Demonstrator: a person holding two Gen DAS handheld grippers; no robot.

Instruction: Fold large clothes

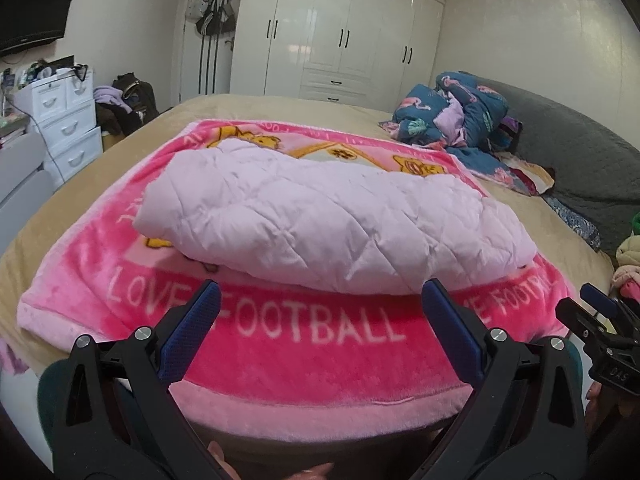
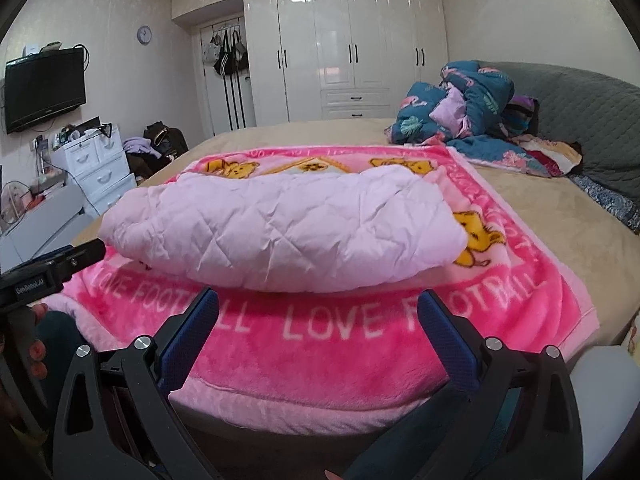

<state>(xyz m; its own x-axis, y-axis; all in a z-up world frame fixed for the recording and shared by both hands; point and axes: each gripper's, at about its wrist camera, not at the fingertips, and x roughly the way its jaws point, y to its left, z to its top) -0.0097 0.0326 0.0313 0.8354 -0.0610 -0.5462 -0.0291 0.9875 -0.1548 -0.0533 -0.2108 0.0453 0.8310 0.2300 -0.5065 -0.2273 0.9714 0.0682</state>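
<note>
**Folded quilted garment on pink blanket, both grippers empty**

Lying folded across the pink football blanket (image 1: 280, 344) on the bed (image 2: 560, 208): pale lilac quilted garment (image 1: 320, 220), possibly a coat. Just short of its near edge, left gripper (image 1: 320, 320) and right gripper (image 2: 318, 324), jaws spread wide, gripping nothing. Heaped by the headboard: blue flamingo bedding (image 2: 460, 104).

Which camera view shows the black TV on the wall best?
The right wrist view. There the TV appears whole on the left wall, with its full screen and frame visible. In the left wrist view the TV sits in the top left corner, partly cut off by the dark edge of the picture.
</note>
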